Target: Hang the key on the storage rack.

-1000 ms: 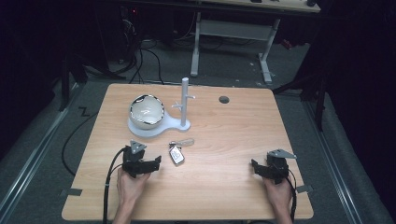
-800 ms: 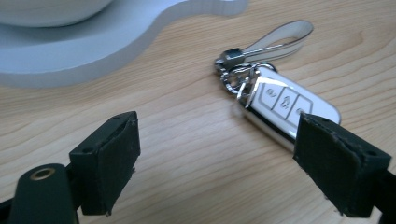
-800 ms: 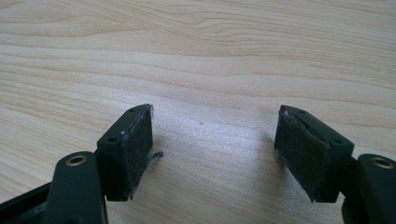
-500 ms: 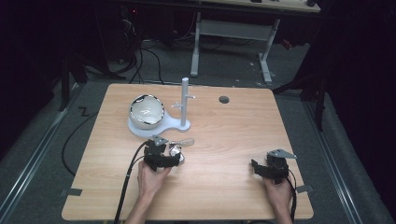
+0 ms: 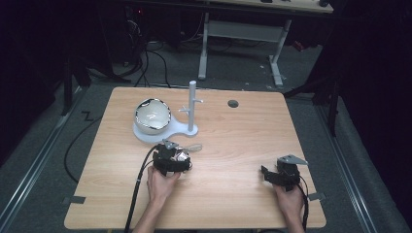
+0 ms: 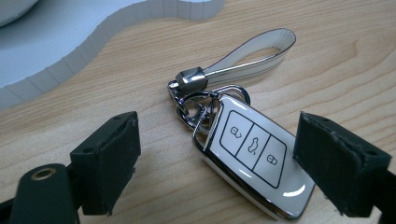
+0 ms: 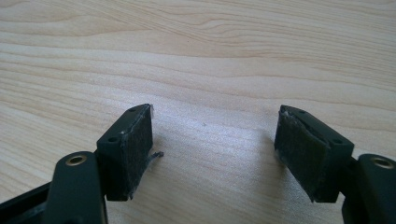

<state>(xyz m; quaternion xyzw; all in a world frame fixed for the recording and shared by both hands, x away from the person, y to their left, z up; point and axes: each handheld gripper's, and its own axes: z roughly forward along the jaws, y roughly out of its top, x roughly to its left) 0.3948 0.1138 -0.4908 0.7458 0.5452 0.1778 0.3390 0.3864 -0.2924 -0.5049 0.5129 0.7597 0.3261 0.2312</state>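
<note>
A wooden table (image 5: 233,145) seen from above. Toward its left stands a white stand (image 5: 187,127) with an upright post, its flat base holding a shiny bowl (image 5: 152,115). Just in front of that base, the left gripper (image 6: 217,161) hovers low, its jaws spread wide apart. A white car key fob (image 6: 254,158) with three buttons lies flat on the wood between the two pads, nearer the right-hand pad, touching neither. Its metal ring and white strap loop (image 6: 254,51) reach beyond the jaws toward the stand. Well apart at the right, the right gripper (image 7: 215,149) sits over bare wood, jaws open and holding nothing.
</note>
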